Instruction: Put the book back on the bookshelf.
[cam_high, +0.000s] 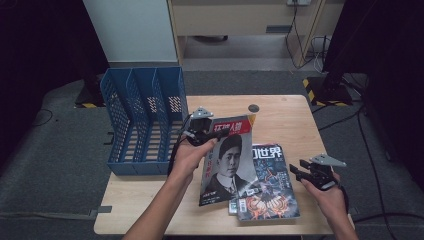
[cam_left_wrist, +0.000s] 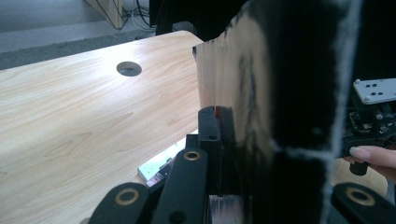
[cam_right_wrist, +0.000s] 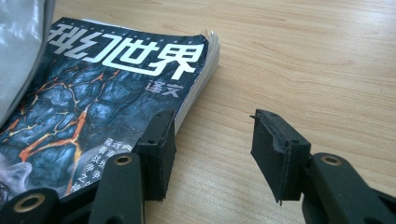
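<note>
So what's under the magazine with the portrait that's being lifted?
Under the raised portrait magazine, pinched by the left tool, lies a dark blue magazine flat on the table. A small white-green item peeks out at its near edge; whatever else lies beneath is covered.
</note>
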